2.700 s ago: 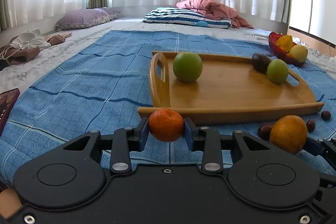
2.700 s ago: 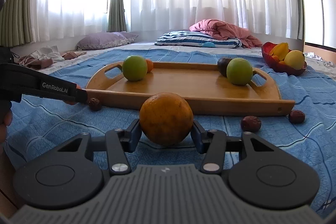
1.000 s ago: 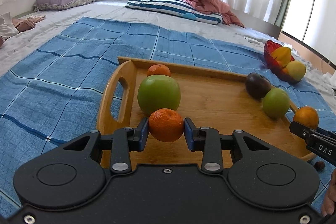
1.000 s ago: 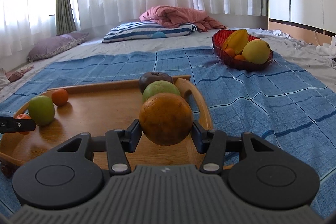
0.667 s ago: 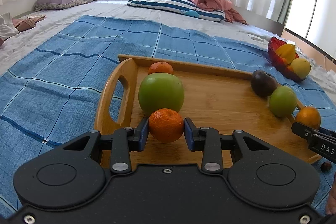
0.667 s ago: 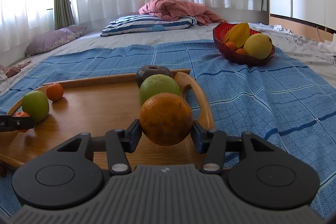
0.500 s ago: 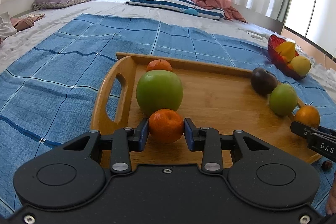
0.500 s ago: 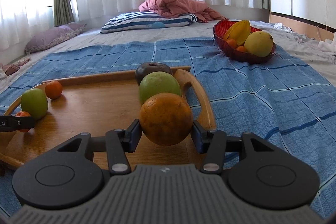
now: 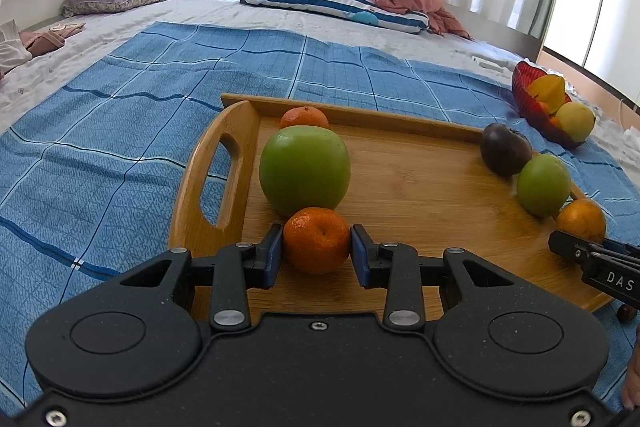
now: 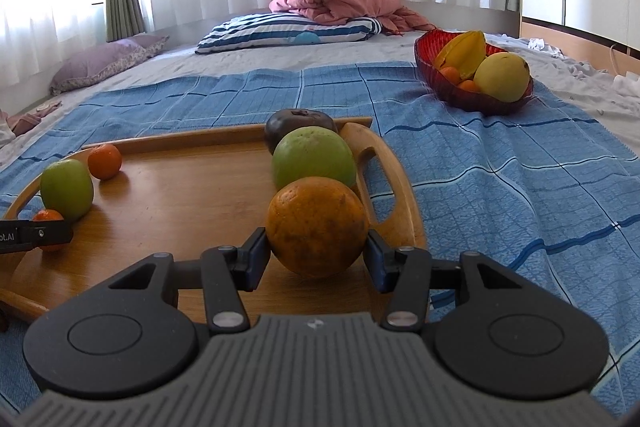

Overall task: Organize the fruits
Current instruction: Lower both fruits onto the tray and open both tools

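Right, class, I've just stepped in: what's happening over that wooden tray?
A person is sorting fruit onto a wooden tray on a blue blanket. The left gripper is shut on a small mandarin, low at the tray's left end by a green apple. The right gripper is shut on a larger orange at the other end, by a second green fruit and a dark fruit. Neither is released.

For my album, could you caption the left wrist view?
Fingers pinch a small tangerine over a wooden tray, beside a green apple.
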The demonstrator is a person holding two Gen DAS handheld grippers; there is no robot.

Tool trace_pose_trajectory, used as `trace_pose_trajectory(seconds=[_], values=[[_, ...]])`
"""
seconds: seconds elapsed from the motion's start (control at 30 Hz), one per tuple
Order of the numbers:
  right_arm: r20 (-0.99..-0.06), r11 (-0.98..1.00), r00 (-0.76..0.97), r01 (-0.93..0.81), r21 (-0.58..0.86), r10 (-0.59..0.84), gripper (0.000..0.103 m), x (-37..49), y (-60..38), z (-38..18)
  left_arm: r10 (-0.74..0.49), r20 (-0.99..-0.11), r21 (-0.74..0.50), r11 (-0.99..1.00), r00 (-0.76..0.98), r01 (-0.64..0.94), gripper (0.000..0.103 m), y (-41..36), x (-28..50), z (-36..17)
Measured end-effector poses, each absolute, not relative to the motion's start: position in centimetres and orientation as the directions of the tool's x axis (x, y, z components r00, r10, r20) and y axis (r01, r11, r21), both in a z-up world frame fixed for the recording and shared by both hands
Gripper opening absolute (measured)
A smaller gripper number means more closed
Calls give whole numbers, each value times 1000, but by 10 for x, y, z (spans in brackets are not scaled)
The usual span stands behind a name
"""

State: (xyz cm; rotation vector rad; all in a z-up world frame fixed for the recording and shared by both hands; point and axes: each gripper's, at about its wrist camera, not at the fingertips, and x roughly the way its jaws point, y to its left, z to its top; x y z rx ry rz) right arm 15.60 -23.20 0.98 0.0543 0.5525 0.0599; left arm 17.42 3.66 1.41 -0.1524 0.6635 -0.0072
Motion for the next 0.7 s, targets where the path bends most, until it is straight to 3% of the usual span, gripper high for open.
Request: trace_pose_trajectory(seconds=[0.53, 0.7], values=[[-545, 996, 835, -46, 78, 81, 55, 161, -231, 8, -37, -615, -126, 991, 788, -51, 36, 36, 173, 14], [-562, 994, 822, -39, 103, 90, 60, 165, -234, 10, -29, -615, -118, 991, 788, -55, 50, 35, 170, 15]])
